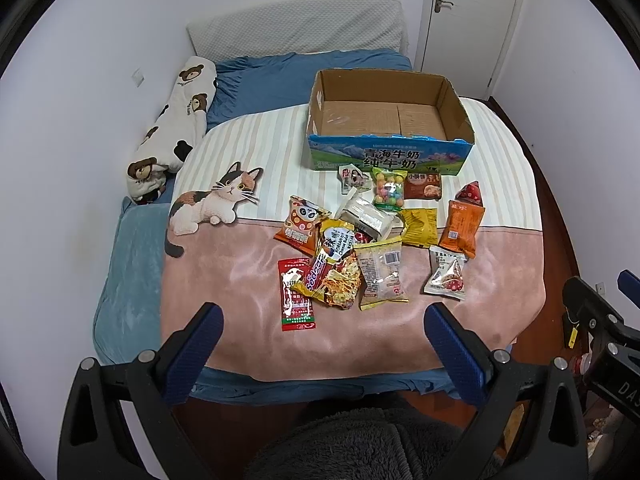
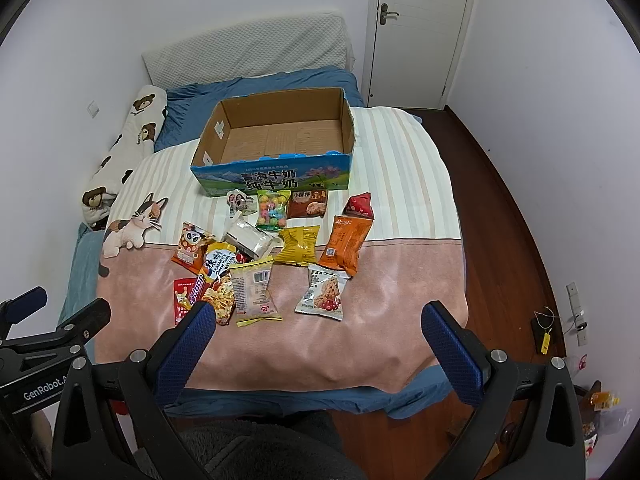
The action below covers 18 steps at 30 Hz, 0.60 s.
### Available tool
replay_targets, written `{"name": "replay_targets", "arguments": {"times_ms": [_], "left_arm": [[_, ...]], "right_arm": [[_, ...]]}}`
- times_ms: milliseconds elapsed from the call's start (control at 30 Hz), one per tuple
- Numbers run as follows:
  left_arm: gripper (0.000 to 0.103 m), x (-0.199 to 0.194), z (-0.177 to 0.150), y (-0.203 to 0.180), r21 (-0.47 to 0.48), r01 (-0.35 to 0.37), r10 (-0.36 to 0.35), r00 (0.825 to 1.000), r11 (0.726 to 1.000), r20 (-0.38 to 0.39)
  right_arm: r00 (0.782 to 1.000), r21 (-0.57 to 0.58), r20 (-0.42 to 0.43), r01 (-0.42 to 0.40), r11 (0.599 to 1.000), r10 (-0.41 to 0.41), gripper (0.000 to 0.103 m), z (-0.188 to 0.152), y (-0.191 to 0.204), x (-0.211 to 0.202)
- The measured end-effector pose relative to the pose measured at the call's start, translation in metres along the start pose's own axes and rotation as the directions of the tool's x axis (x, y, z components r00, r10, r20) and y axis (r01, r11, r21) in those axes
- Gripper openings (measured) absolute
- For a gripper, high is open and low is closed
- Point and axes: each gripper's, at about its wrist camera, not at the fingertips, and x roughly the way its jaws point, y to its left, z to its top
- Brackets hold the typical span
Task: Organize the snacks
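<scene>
Open-topped brown cardboard box with blue printed front sits mid-bed, empty, mouth up: judged ready to receive. Loose heap of coloured foil snack packets lies on pink blanket, between box front and bed's foot edge. Left gripper spread wide, grasping nothing. Right gripper likewise released, empty. Both hover short of foot edge; no packet boxed yet.

Open cardboard box at 12 o'clock on the bed, snack packets scattered before it, pillow behind, bolster at 10 o'clock.
</scene>
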Motion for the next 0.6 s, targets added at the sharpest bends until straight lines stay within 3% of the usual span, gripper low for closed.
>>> {"name": "replay_targets", "arguments": {"times_ms": [600], "left_arm": [[0.103,-0.0006,0.0011,0.0000,0.003,-0.003,0.003,1.000,1.000,0.002]], "right_arm": [[1.000,0.001,0.000,-0.001,1.000,0.001,0.103,-0.0002,-0.0007,-0.0016]]}}
